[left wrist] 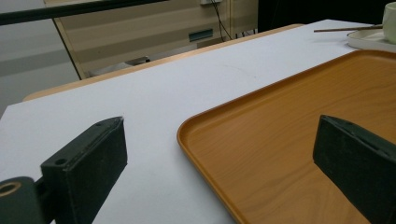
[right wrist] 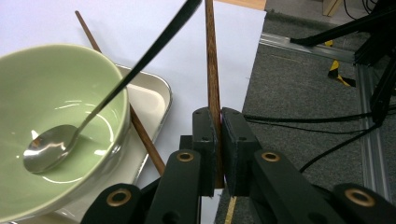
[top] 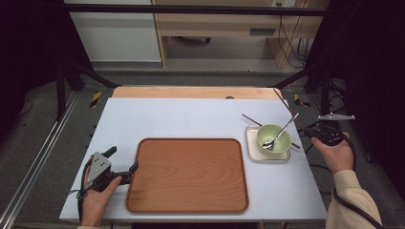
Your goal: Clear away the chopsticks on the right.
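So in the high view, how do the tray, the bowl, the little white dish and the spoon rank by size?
Largest to smallest, as they look from above:
1. Tray, far the biggest.
2. White dish, slightly wider than the bowl on it.
3. Bowl.
4. Spoon, long but very thin; its length looks close to the bowl's width.

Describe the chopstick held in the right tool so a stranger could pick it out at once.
Start at the green bowl on its small white dish, at the table's right side. Just beyond it, the right tool is shut on a brown chopstick running along the table's right edge. Its twin lies loose, slanting under the dish, and the spoon is silver metal resting in the bowl.
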A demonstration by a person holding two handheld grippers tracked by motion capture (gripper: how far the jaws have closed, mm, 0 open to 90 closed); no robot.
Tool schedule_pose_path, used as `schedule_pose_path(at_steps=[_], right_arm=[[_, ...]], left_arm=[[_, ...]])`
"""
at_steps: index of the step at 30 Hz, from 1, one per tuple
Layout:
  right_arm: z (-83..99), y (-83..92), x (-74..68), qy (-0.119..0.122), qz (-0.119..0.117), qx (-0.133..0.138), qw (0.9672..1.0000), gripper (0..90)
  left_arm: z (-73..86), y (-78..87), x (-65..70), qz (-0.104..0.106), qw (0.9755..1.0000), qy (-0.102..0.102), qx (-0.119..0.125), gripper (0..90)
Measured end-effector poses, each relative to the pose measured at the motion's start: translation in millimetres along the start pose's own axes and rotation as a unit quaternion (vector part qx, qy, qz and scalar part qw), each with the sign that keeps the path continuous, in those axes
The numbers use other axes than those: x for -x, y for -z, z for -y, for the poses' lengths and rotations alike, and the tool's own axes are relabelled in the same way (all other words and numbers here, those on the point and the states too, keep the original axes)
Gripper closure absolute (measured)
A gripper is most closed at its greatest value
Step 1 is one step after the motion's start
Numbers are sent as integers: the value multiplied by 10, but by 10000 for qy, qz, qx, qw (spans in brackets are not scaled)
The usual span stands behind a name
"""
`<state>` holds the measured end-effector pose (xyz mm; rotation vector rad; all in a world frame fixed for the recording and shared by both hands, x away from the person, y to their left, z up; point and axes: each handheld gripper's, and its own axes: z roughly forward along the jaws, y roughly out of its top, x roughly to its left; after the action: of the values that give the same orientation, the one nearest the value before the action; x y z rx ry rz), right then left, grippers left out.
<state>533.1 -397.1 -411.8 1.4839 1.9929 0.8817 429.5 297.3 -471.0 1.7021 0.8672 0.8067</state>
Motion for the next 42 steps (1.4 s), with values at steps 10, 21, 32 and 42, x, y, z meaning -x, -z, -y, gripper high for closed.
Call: schedule_pose_path(at_steps=[10,21,32,42], right_arm=[[-198,152,-130,-118,219,108,9996,849],[-422,279,-159,-114,443,182,9988,849],[-554,765,-452,-20,290,679,9973,849],[-463,934,-1084,320,-304,799,9958,850]], left_arm=[[14,80,-87,-34,9998,144,130,24],[19,111,-108,-24,9993,285,261,25],[10,117,-111,-5,9987,360,370,25],[-22,66,-80,78,9984,380,416,26]])
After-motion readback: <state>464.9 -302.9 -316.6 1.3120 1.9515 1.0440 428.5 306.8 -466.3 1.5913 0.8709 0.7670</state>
